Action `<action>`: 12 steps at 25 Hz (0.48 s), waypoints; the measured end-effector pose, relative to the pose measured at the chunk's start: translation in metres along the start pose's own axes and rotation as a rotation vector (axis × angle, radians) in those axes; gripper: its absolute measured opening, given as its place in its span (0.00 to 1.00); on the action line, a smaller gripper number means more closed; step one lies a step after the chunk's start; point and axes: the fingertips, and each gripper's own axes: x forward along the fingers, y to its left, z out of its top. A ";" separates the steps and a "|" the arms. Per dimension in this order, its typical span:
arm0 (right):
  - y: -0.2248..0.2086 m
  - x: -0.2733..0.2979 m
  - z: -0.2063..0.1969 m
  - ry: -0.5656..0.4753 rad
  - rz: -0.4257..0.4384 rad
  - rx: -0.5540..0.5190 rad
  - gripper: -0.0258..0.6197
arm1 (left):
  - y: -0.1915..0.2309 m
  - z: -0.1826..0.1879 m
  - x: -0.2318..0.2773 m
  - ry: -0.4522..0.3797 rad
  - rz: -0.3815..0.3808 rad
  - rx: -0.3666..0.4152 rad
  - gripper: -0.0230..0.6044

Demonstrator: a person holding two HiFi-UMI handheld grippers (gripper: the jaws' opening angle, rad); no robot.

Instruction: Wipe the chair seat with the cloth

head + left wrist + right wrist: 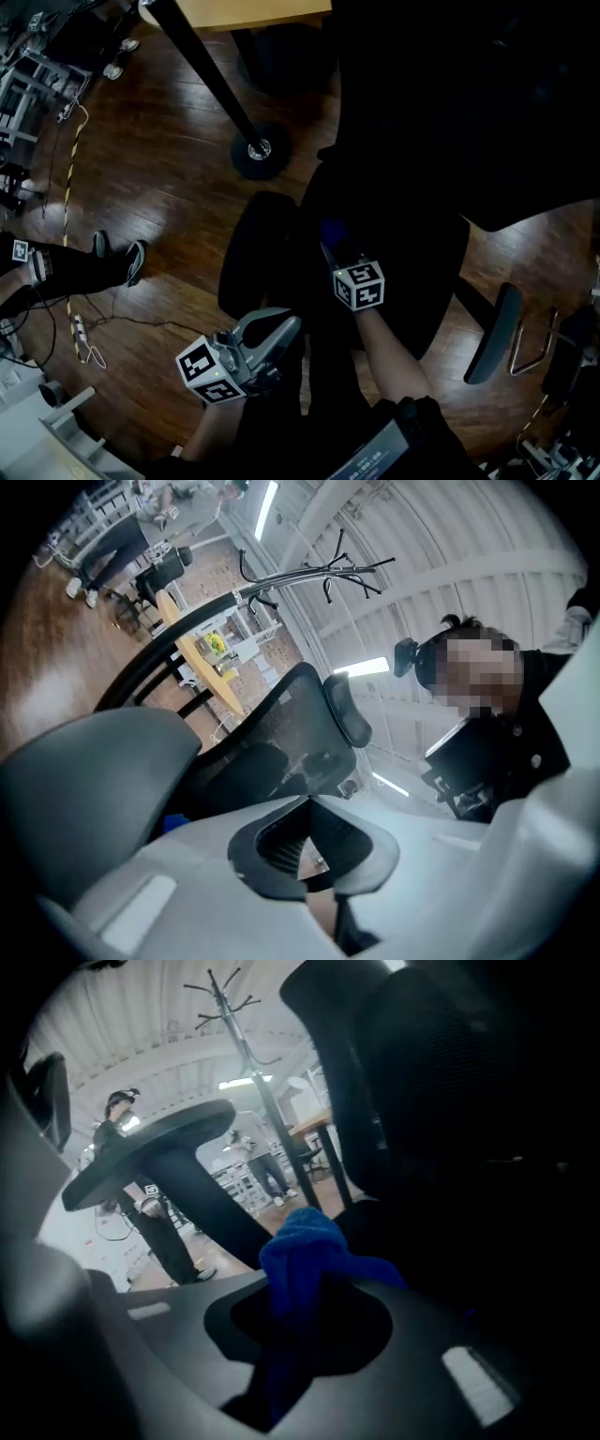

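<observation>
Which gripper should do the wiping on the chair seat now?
Right. The right gripper is shut on the blue cloth and sits over the chair seat. The left gripper is shut, holds nothing, and sits off to the side.

Dim, underexposed head view; fisheye-warped gripper views with dark rounded corners, bright ceiling light, blurred foregrounds.

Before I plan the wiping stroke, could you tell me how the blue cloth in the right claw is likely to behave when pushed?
The blue cloth bunches and droops from the shut right claw, so it is probably floppy and light. Its fuzzy, towel-like surface suggests it would drag and fold rather than slide over the chair seat.
</observation>
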 end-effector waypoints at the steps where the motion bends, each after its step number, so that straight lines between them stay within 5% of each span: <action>1: 0.021 0.016 0.001 0.009 0.036 -0.012 0.13 | 0.001 0.002 -0.006 -0.012 0.014 0.004 0.04; 5: 0.066 0.055 -0.008 0.055 0.050 -0.096 0.13 | 0.007 0.012 -0.025 -0.054 0.047 0.011 0.04; 12: 0.060 0.050 -0.019 0.053 0.021 -0.148 0.13 | 0.013 0.014 -0.040 -0.049 0.046 0.011 0.04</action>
